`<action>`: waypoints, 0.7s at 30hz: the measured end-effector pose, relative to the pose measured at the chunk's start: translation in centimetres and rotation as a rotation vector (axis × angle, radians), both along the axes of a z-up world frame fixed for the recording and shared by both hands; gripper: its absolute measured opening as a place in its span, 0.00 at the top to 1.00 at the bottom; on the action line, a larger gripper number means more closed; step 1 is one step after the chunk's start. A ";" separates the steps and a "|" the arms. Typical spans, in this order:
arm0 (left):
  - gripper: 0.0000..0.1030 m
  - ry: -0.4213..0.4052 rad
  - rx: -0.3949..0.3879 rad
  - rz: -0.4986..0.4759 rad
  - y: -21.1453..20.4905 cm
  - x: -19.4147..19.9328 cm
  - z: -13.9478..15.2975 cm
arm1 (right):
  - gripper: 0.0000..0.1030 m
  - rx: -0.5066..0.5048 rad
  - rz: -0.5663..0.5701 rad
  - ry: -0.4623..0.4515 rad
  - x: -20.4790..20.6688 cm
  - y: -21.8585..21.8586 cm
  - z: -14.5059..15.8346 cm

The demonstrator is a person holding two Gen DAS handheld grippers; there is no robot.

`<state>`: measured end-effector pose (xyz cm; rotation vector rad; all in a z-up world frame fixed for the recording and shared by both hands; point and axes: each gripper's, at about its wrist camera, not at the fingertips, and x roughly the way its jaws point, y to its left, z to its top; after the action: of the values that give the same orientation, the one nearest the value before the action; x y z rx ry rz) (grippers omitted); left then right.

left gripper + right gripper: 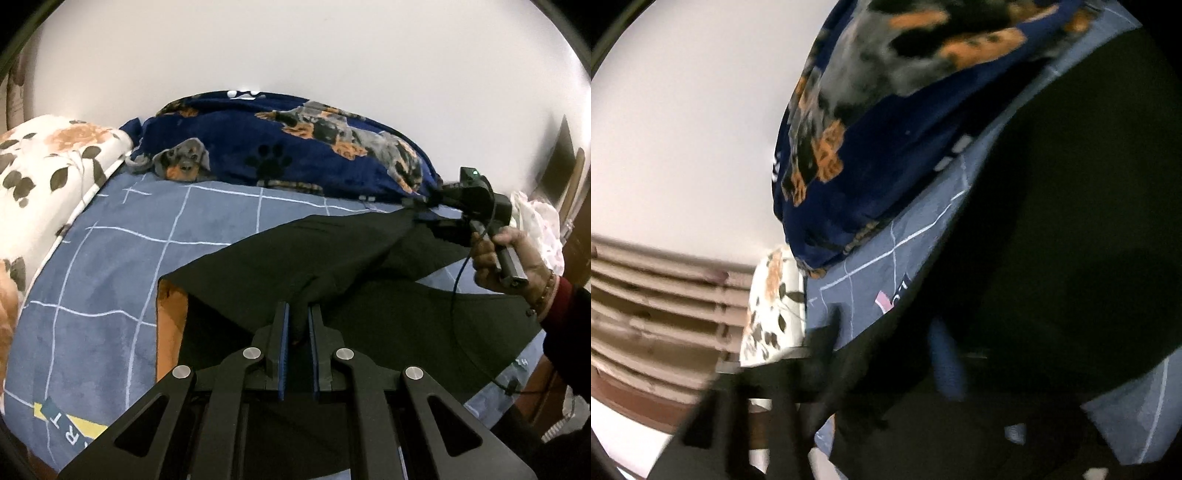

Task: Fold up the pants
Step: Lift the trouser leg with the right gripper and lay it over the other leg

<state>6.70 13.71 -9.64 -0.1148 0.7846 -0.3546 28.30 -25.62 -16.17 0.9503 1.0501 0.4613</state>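
The black pants lie spread over the blue bed, with an orange inner side showing at their left edge. My left gripper is shut on a pinched fold of the black cloth, which rises between its blue pads. At the right, a hand holds my right gripper, and the cloth runs taut up to its tips. The right wrist view is blurred. Black pants fill its right side and cover the space between my right gripper's fingers, where one blue pad shows.
The blue sheet has white grid lines. A navy dog-print blanket is heaped along the white wall behind. A floral quilt lies at the left. A dark red sleeve, a cable and white lace cloth are at the right.
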 end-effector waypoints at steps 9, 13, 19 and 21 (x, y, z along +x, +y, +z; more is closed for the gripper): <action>0.90 0.061 0.060 0.049 3.4 -0.9 -0.9 | 0.92 -0.071 0.045 -0.076 -10.6 0.8 2.1; 0.89 0.100 0.100 0.042 3.8 -2.3 -2.1 | 0.93 -0.055 0.047 -0.055 -16.4 1.2 1.2; 0.89 0.126 0.123 0.074 4.7 -4.4 -3.6 | 0.94 -0.056 0.066 0.040 -22.2 2.1 -2.0; 0.89 0.136 0.113 0.089 5.1 -4.7 -3.9 | 0.94 -0.057 0.075 0.078 -23.4 2.6 -3.4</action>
<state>1.96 18.79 -13.51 -0.0675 0.9288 -0.2190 4.92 -23.00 -19.54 0.8861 1.1666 0.4574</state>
